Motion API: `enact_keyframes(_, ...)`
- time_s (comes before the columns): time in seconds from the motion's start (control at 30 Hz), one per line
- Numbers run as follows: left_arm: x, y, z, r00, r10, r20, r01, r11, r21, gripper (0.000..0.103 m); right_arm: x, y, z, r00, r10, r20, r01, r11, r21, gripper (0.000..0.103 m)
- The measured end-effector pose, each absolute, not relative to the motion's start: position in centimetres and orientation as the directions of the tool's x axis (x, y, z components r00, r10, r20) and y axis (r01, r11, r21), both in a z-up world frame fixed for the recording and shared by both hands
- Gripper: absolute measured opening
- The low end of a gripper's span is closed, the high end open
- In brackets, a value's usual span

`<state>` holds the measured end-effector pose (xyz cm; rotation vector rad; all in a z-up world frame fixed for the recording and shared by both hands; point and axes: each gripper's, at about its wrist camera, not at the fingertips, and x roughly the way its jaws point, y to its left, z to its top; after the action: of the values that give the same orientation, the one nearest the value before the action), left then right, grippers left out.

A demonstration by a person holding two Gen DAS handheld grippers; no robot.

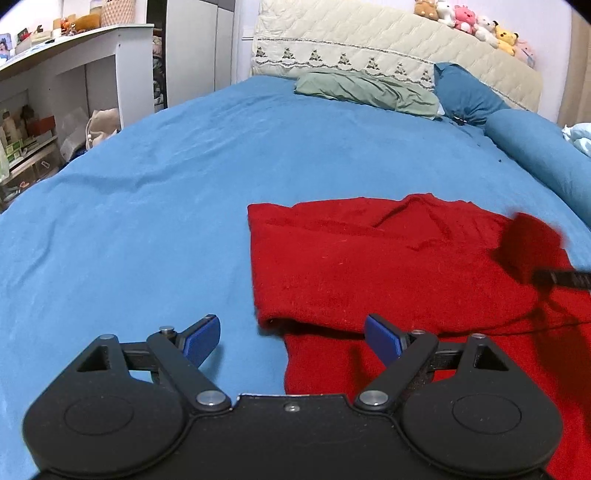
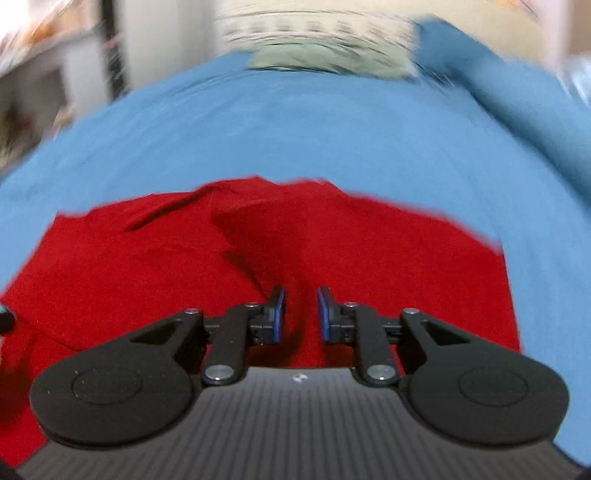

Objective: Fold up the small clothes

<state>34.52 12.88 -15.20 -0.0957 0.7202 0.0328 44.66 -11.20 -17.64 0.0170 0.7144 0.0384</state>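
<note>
Over the blue bed the left gripper hangs with its 2 fingers spread wide, holding nothing, at the left edge of the red garment lying partly folded on the sheet. The right gripper has its fingers close together around a raised fold of the garment; this view is blurred, so I cannot tell if they pinch it

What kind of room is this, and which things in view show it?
Most likely a bedroom: a wide bed with a blue sheet, a cream quilted headboard topped with plush toys, and a crumpled green pillow.
</note>
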Motion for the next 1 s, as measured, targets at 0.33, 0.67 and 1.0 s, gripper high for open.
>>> enact_keyframes(0.33, 34.7, 14.8, -16.7, 0.729, 0.019, -0.684, -0.132, 0.985, -0.113, 0.088, 43.8, -15.1, -19.3, 0.773, 0.086, -0.628, 0.035, 0.983, 0.178, 0.058)
enact_keyframes(0.67, 36.9, 14.7, -17.8, 0.757, 0.046, -0.651, -0.130, 0.988, -0.082, 0.077, 45.0, -16.7, -13.2, 0.824, 0.052, -0.564, 0.012, 0.994, 0.110, 0.021)
enact_keyframes(1.0, 37.4, 14.5, -18.4, 0.730, 0.082, -0.678, -0.158, 0.986, -0.051, 0.073, 43.6, -22.6, -17.1, 0.779, -0.124, -0.615, 0.140, 0.990, -0.023, 0.021)
